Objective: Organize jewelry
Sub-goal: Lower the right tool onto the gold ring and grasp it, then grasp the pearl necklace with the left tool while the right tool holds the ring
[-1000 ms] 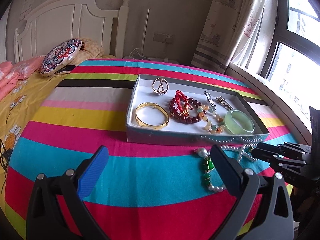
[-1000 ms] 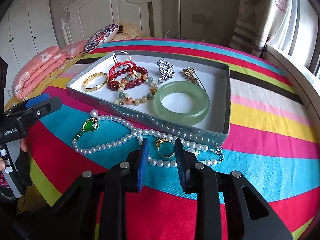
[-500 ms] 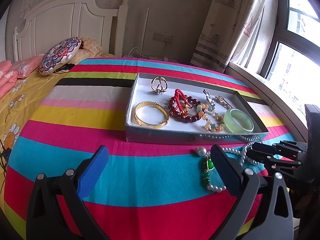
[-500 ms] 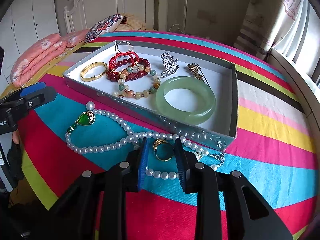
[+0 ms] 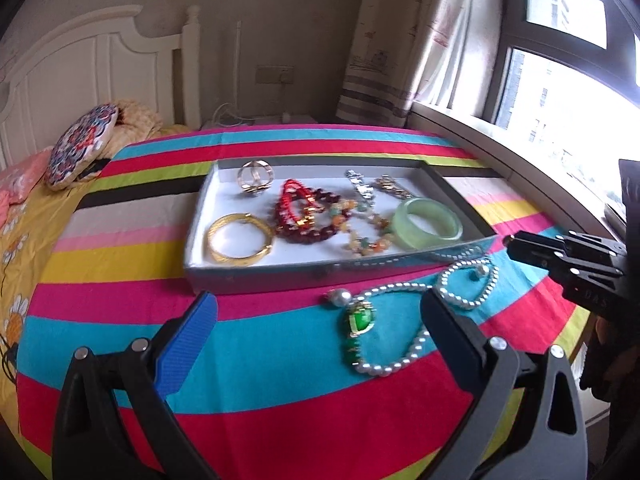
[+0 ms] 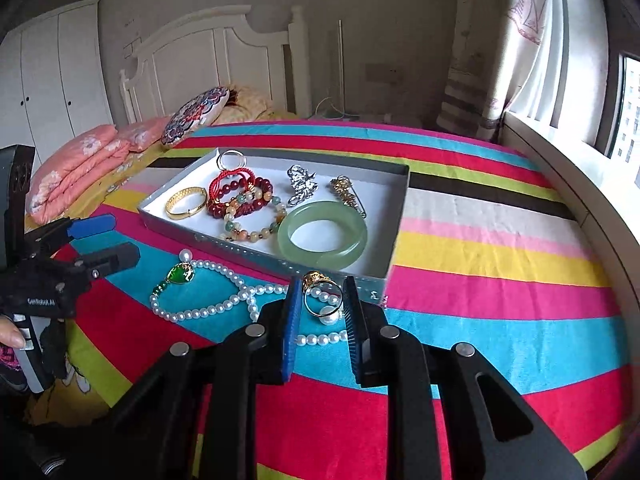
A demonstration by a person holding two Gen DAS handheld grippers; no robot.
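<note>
Held the right hand-held gripper (image 6: 322, 286) at the bottom centre of the right wrist view, jaws drawn in close on the gold ring (image 6: 314, 280). Appeared to touch the band on both sides, with the ring standing upright between the blue pads. Sat just in front of the near wall of the grey tray (image 6: 394, 216), above the tangled end of the pearl necklace (image 6: 216, 308).

Kept the left hand-held gripper (image 5: 318, 300) at the bottom of the left wrist view, jaws spread wide apart over the striped cloth (image 6: 480, 240). Framed one loop of the pearl necklace and its green pendant (image 5: 360, 320) between the two fingers in that view, well clear of either pad.

Lay outside the tray, on the cloth along its near wall: necklace and pendant.

Lay inside the tray, at the centre of the right wrist view:
- gold bangle (image 6: 186, 202) at the left end
- red bead bracelets (image 6: 240, 192) beside it, overlapping a mixed-colour bead bracelet (image 6: 252, 232)
- jade bangle (image 6: 322, 236) against the near wall, towards the right
- silver brooch (image 6: 300, 184) and gold pin (image 6: 348, 196) further back
- a pair of thin rings (image 6: 230, 159) in the far left corner

Rested at the left edge of the left wrist view, beyond the cloth: a round patterned cushion (image 5: 82, 146).
</note>
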